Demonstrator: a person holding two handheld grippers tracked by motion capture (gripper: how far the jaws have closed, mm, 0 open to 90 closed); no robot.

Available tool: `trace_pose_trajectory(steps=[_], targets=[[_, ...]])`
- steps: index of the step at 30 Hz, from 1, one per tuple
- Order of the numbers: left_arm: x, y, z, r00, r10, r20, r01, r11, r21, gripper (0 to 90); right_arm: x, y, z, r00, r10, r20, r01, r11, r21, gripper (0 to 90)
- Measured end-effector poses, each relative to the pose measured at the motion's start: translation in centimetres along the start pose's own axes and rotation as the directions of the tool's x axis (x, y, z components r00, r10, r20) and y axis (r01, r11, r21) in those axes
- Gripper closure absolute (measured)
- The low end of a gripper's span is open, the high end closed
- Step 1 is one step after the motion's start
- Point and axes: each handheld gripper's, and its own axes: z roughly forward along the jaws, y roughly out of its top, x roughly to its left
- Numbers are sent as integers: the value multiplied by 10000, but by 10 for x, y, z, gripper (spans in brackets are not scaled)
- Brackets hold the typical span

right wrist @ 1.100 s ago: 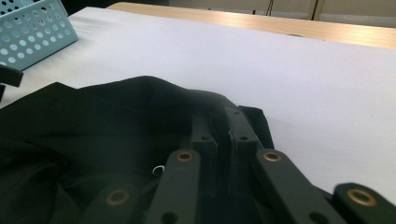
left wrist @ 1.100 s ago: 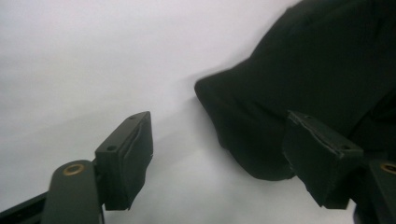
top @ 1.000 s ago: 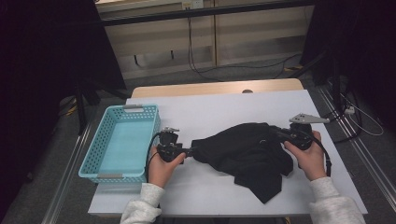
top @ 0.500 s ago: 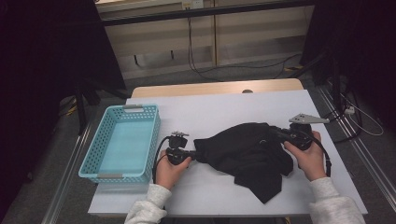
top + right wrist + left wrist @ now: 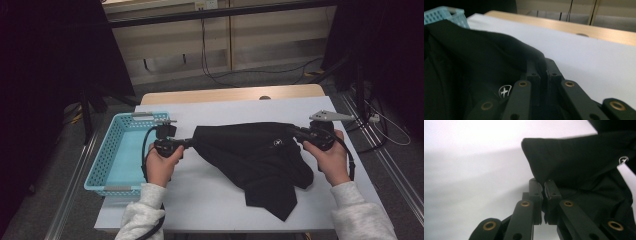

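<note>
Left claw point(image 5: 189, 142) just closed, now pinching black garment's point(image 5: 260, 155) corner nearest blue basket point(image 5: 112, 150); right claw point(image 5: 296, 134) clamped on opposite corner. Garment stretched above desk point(image 5: 210, 195), probably ready for folding.

High view: dim room, corners and side edges falling to black; white bench point(image 5: 225, 200) the brightest surface, evenly lit, soft shadows. Black cloth point(image 5: 255, 150) reads nearly featureless. Left gripper view: bench washed out toward the top, a grey shadow band below, soft focus. Right gripper view: background blurred, grainy.
</note>
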Motion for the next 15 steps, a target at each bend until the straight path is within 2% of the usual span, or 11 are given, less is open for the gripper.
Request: trace_pose_trajectory(steps=[2,3,6,15], targets=[[1,6,-3,10000,68,-67,-68,10000,-19,866,-2,7,3,9989,467,-100,-470,9983,-341,838],[2,7,-3,10000,20,-88,-20,10000,-4,866,-3,11,5,9989,461,7,-461,9983,-365,838],[4,7,-1,9999,-9,-130,9,10000,74,865,-4,16,12,9981,611,-77,-614,9973,-392,837],[6,-4,10,9999,-85,-142,89,9995,317,864,-3,11,21,9991,406,-123,-404,9991,94,823]])
